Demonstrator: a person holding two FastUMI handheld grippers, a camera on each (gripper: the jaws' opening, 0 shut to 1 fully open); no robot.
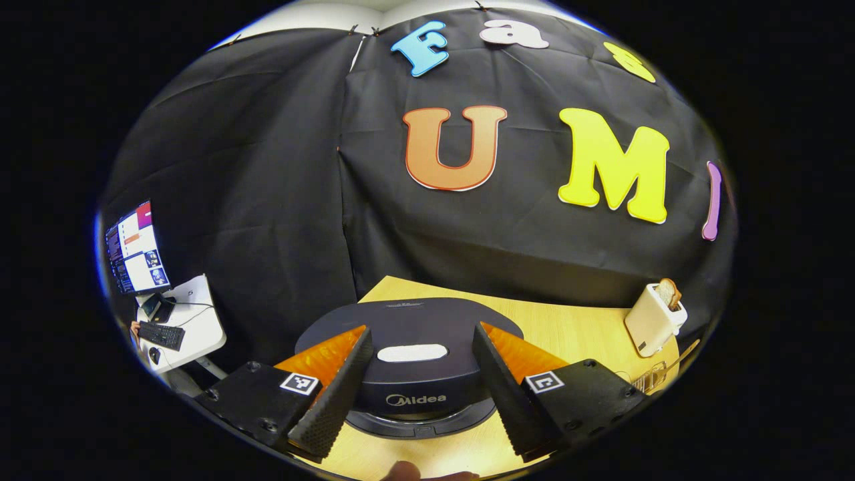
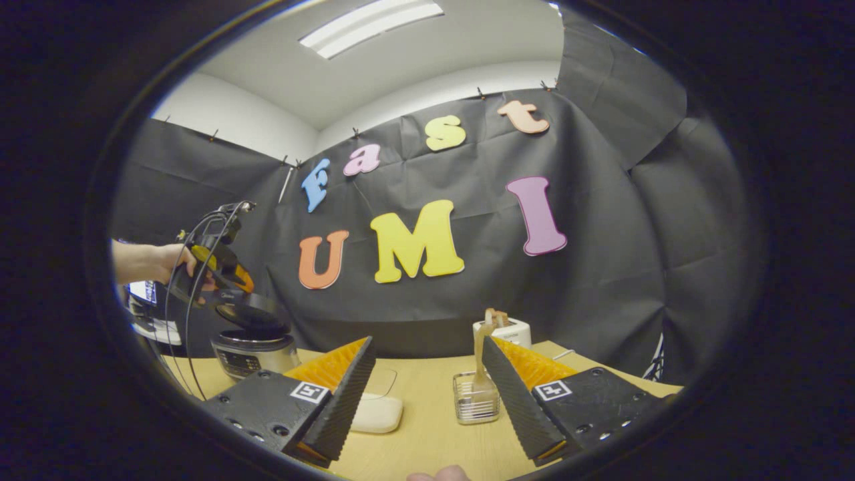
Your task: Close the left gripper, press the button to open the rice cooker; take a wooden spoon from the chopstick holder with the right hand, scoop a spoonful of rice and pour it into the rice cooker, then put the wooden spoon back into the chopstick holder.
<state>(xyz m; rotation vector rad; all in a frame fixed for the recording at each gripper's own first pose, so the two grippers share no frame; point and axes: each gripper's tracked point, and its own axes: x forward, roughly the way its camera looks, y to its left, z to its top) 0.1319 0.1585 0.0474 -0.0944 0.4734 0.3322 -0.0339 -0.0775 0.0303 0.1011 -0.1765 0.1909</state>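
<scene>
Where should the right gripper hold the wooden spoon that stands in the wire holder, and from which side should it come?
Probably the upper handle of the pale wooden spoon, which stands nearly upright above the wire chopstick holder. The open right gripper could come level from the front, then lift straight up; the spoon's bowl sits low inside the basket.

Each tool (image 1: 421,384) has two wedge-shaped fingers with ribbed inner faces, set on blocky bases with screws and a small square marker. In the right gripper view, the left tool (image 2: 220,264) trails looping cables above a hand (image 2: 167,264).
</scene>
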